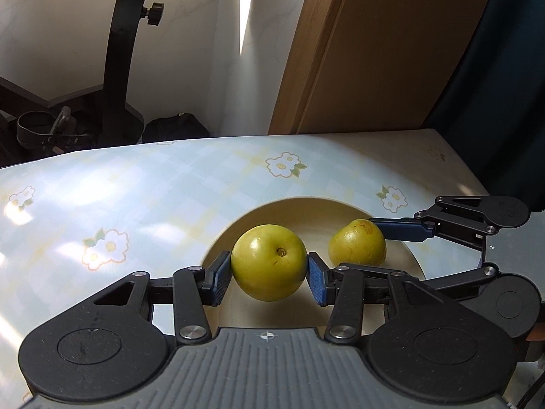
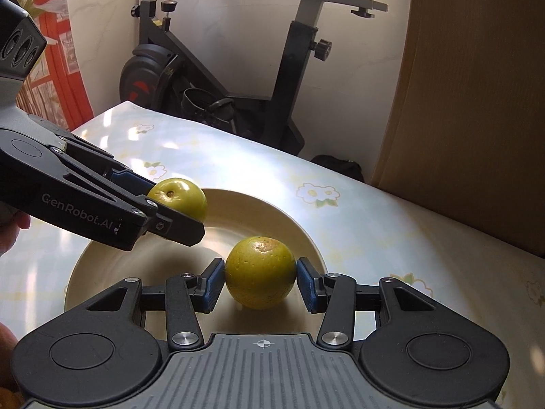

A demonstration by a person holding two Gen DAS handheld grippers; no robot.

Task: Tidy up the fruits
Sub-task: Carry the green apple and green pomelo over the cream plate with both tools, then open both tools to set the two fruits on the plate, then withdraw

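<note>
So the left tool (image 1: 269,274) is clamped on a yellow-green fruit (image 1: 269,261) — both blue pads (image 1: 218,279) press against its sides, and the little stem dimple faces the camera. From the right wrist view you can see that same fruit poking out past the black fingers, sitting over the far-left part of the plate (image 2: 299,225). Can't tell for sure whether it's resting on the plate or a hair above it.

The right tool (image 2: 260,281) has its own yellow-green fruit, the speckled one (image 2: 260,272), between its pads. The left pad touches it; on the right pad there's maybe the thinnest sliver of gap, so it looks gripped but I wouldn't swear to how firmly. That one sits low over the middle of the plate, with a shadow right under it.

The two fruits are near each other but apart, both over the same cream-coloured plate. The plate rests on the worktop (image 1: 153,184), which has a pale blue-and-yellow checked cover with white flower prints, sunlight splashed across it.

Further out — an exercise bike (image 2: 211,68) stands behind the worktop against a pale wall, a wooden panel (image 1: 368,51) rises on the right, and a red-orange curtain (image 2: 64,68) hangs at the far left of the right wrist view. A bit of a hand (image 2: 10,231) shows at that view's left edge, behind the left tool.
</note>
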